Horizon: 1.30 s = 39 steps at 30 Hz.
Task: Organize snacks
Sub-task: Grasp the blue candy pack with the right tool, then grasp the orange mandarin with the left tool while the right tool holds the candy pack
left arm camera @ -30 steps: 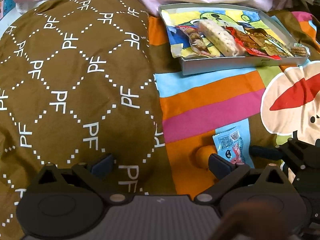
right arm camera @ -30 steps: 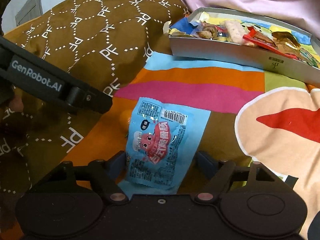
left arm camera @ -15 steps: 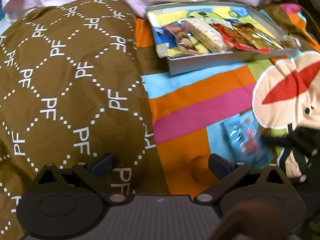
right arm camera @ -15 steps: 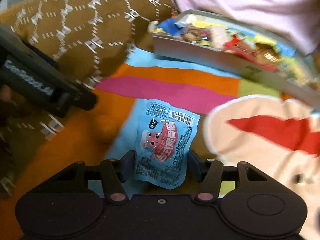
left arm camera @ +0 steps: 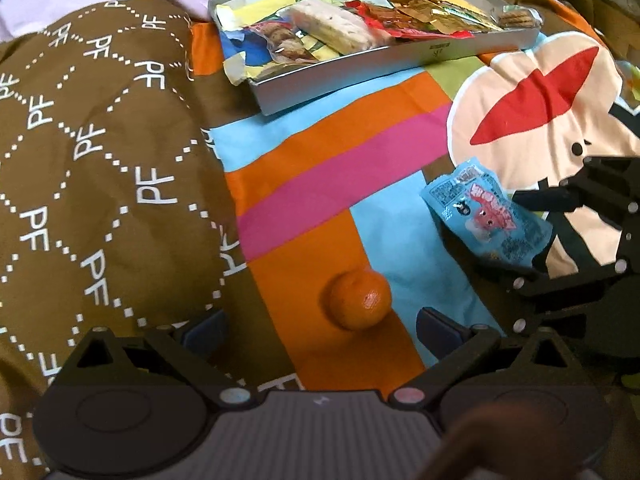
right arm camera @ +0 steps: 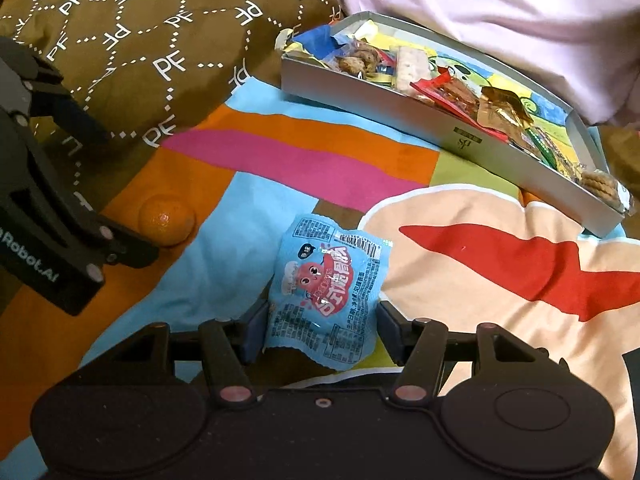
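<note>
At the lower left of the left wrist view the black left gripper (left arm camera: 320,326) hangs with its fingers spread wide and nothing between them, a small round orange fruit (left arm camera: 359,298) lying on the bright patchwork bedspread (left arm camera: 320,168) just ahead. To its right the black right gripper (right arm camera: 320,330) has its fingers pressed against both sides of a light-blue plastic snack packet with a red cartoon figure (right arm camera: 328,294). In the upper right, well apart, sits the shallow grey cardboard tray (right arm camera: 460,132) already holding wrapped snacks.
</note>
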Each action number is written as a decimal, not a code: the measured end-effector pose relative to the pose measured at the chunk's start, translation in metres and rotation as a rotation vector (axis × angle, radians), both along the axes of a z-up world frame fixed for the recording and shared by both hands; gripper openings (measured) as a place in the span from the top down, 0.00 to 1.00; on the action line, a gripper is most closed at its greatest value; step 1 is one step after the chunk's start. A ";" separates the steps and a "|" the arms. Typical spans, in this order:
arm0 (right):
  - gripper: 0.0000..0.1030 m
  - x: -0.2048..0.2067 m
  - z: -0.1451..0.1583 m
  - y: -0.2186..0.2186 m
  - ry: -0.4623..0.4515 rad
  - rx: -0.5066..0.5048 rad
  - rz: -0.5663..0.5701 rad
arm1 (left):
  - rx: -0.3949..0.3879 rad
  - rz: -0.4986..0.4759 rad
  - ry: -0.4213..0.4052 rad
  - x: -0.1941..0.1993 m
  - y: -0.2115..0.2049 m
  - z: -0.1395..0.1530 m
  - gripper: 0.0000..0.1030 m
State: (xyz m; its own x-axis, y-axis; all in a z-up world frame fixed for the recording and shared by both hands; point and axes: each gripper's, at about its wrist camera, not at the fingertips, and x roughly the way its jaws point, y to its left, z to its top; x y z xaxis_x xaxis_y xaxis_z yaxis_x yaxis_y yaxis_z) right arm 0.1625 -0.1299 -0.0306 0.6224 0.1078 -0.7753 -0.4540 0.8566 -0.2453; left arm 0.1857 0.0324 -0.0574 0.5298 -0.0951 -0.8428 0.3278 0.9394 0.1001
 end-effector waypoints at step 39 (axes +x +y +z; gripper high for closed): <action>0.43 -0.003 -0.010 0.009 -0.043 0.021 -0.028 | -0.137 0.070 0.059 0.009 0.002 -0.008 0.66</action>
